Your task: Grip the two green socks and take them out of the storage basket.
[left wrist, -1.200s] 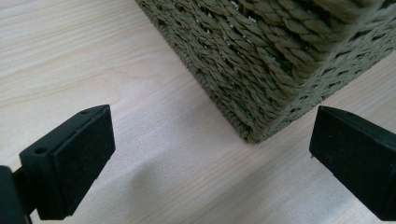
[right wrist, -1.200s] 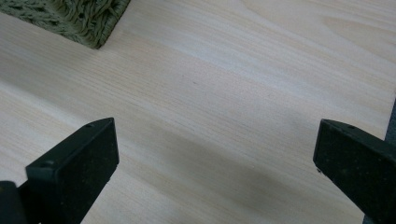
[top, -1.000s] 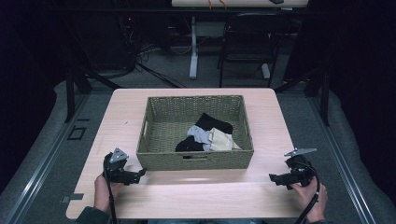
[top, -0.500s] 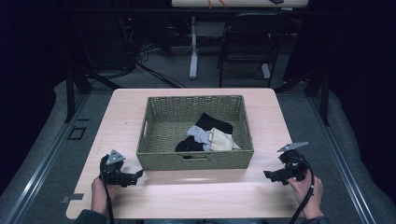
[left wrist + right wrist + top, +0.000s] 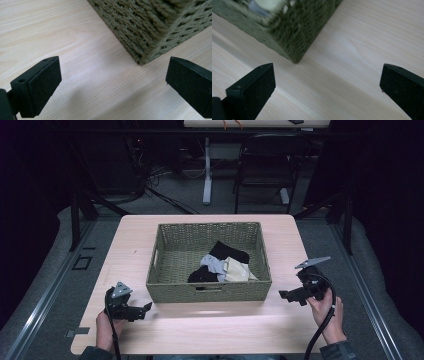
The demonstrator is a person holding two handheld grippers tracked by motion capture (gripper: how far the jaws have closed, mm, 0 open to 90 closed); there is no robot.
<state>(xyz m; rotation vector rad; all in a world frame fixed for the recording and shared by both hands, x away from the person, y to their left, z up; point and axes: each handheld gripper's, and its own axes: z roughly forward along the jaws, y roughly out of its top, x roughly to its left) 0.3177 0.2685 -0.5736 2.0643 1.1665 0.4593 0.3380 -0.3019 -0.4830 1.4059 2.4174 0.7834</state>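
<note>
Both grippers sit low at the near edge of the light wooden table in the high view: the left gripper is held by a hand just off the near left corner of the woven basket, and the right gripper, held by the other hand, hangs beside the basket's near right corner, both pointing inward toward it. Inside the basket, toward its right half, lies a small heap of cloth pieces in black, grey and cream. From the left gripper view, the two black jaws stand wide apart with nothing between them but bare tabletop, and the basket corner lies just ahead. From the right gripper view, the jaws are likewise spread wide and empty over the wood, with the blurred basket corner ahead at the upper left.
</note>
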